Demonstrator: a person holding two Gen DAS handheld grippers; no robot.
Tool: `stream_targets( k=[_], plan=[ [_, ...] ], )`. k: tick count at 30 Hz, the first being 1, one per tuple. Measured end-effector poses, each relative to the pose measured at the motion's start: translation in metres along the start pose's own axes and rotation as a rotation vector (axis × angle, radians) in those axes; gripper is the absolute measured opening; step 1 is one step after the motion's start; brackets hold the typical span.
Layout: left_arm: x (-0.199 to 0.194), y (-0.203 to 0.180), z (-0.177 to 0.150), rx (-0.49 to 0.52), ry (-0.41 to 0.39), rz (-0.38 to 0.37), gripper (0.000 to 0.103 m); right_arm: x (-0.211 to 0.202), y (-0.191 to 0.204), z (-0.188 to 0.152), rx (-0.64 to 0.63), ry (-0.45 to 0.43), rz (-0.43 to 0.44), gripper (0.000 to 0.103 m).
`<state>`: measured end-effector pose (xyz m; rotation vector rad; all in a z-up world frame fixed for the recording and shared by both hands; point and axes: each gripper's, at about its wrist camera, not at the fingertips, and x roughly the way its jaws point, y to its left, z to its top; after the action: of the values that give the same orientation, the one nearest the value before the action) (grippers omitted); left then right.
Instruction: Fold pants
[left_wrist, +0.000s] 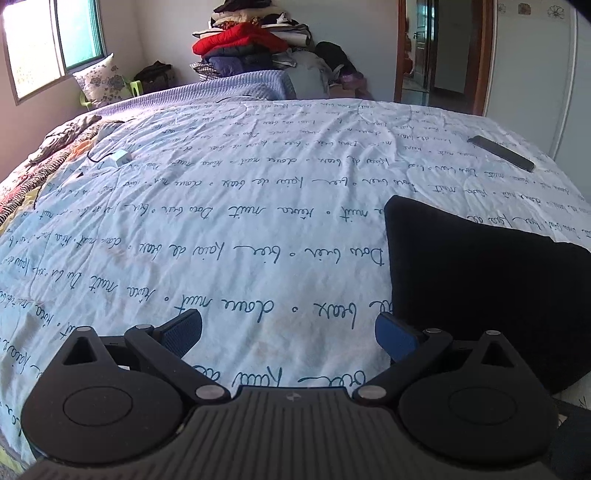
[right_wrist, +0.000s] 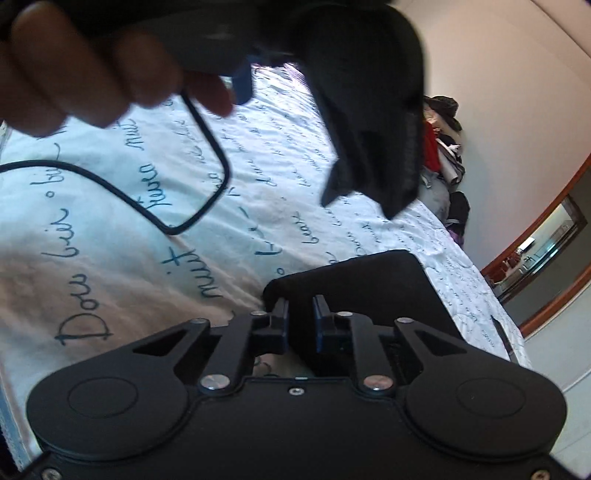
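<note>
The black pants (left_wrist: 480, 288) lie folded on the pale blue bedspread (left_wrist: 258, 206) at the right of the left wrist view. My left gripper (left_wrist: 289, 332) is open and empty, just left of the pants, above the bedspread. In the right wrist view my right gripper (right_wrist: 300, 321) is shut on the edge of the black pants (right_wrist: 354, 284). The other hand-held gripper (right_wrist: 354, 96) and the person's fingers (right_wrist: 74, 77) fill the top of that view.
A black phone (left_wrist: 500, 152) lies at the far right of the bed. A small white box (left_wrist: 122, 158) and a cable lie at the left. A clothes pile (left_wrist: 255, 40) stands behind the bed. A black cable (right_wrist: 192, 177) loops over the bedspread.
</note>
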<state>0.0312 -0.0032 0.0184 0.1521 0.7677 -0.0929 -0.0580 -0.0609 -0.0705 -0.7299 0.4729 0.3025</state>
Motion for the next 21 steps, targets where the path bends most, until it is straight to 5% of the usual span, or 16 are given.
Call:
stream_targets(
  k=[5,9,12,15,21],
  plan=[
    [-0.001,-0.026,0.002,0.066,-0.016,-0.037,0.101,-0.033,-0.023,-0.007,0.071,-0.013,-0.01,0.015],
    [-0.002,-0.047,-0.002,0.096,-0.019,-0.081,0.101,-0.062,-0.078,-0.035,0.325,0.011,-0.113,0.016],
    [0.002,-0.067,-0.008,0.108,0.005,-0.133,0.101,-0.053,-0.119,-0.067,0.544,0.089,-0.232,0.032],
    [0.009,-0.088,-0.019,0.137,0.009,-0.153,0.101,-0.037,-0.137,-0.101,0.73,0.162,-0.177,0.044],
    [0.012,-0.096,-0.036,0.193,0.018,-0.105,0.102,-0.055,-0.127,-0.101,0.724,0.157,-0.194,0.046]
  ],
)
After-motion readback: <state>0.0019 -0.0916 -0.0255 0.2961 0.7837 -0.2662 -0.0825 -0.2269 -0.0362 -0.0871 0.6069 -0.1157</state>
